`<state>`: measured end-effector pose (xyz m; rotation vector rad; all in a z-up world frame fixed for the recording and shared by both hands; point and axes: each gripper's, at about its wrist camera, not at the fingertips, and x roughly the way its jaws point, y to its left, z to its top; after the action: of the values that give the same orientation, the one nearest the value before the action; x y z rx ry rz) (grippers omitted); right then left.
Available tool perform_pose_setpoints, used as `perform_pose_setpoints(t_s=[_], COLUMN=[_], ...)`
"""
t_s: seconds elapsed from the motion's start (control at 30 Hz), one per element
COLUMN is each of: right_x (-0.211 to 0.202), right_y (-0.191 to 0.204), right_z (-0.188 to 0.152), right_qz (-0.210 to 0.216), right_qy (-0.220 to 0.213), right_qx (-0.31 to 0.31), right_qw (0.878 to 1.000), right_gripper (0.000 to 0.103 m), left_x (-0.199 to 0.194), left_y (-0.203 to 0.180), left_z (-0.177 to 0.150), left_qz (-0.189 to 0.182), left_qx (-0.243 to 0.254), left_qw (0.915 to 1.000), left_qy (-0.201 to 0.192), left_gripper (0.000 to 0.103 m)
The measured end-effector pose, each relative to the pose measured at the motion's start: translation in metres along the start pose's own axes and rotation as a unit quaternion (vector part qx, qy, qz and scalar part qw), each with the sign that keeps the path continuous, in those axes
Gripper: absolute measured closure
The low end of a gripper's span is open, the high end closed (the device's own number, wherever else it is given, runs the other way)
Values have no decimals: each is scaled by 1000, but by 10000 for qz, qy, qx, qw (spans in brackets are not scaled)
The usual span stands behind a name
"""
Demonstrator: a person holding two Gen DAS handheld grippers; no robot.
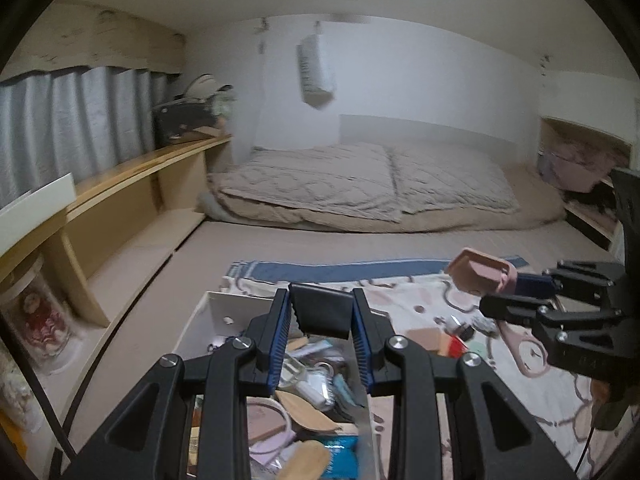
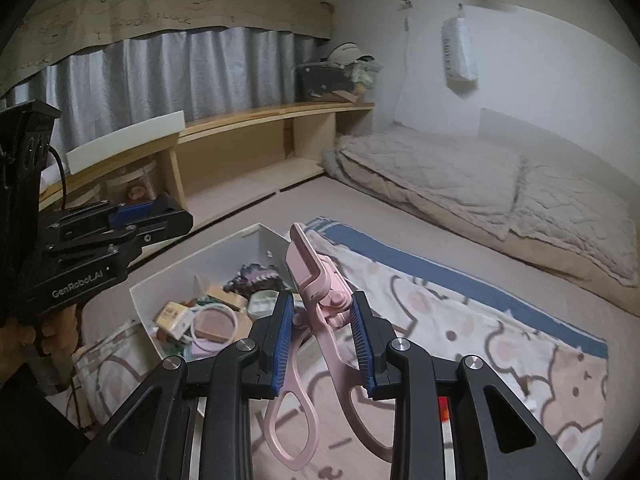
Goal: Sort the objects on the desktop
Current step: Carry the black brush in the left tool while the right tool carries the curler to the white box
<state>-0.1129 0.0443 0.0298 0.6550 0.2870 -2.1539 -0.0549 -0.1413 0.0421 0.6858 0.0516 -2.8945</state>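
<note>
Two tongs are loaded. Left tongs (image 1: 320,316) clamp a black ridged block (image 1: 320,310) above the white storage box (image 1: 216,312); right tongs (image 2: 322,320) grip pink scissors (image 2: 316,308) at the pivot, sheathed blades up, over the patterned blanket (image 2: 500,344), apparently for binning.

I see my left gripper (image 1: 321,312) clamped on a black block (image 1: 320,310) above the white box (image 1: 208,320), which is crammed with small clutter. To the right, my right gripper (image 1: 516,280) holds a pink tool (image 1: 478,274) over the patterned blanket (image 1: 420,296). Beyond lie a beige quilt (image 1: 360,188) and a wooden shelf (image 1: 140,176) by the curtain (image 1: 72,128).
</note>
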Motion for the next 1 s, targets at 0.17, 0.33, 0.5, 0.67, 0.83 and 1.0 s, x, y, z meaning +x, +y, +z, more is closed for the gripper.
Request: perform_pose_setpoints(t_s=[0.17, 0.33, 0.5, 0.67, 0.83, 1.0], right_x=[24, 55, 86, 113, 138, 156], right_y=[6, 8, 19, 22, 18, 13], right_z=[7, 10, 11, 7, 2, 1], right_qz=[185, 487, 561, 557, 572, 561], right_qy=[65, 283, 533, 777, 982, 1082], right_qx=[26, 273, 373, 449, 568, 650], right_qw=[9998, 9980, 9963, 9944, 9919, 9904], right_gripper=[73, 73, 73, 73, 73, 73], left_x=[10, 34, 66, 100, 126, 145], left_y=[20, 40, 55, 71, 80, 80], left_z=[-1, -9, -19, -33, -45, -53], left_qz=[210, 399, 547, 588, 618, 693], left_qx=[-170, -344, -379, -658, -823, -857], left_qw=[9996, 9984, 9966, 9914, 9869, 9824], left_qy=[-4, 188, 488, 964, 1243, 1507], left_gripper=[73, 73, 73, 74, 74, 74])
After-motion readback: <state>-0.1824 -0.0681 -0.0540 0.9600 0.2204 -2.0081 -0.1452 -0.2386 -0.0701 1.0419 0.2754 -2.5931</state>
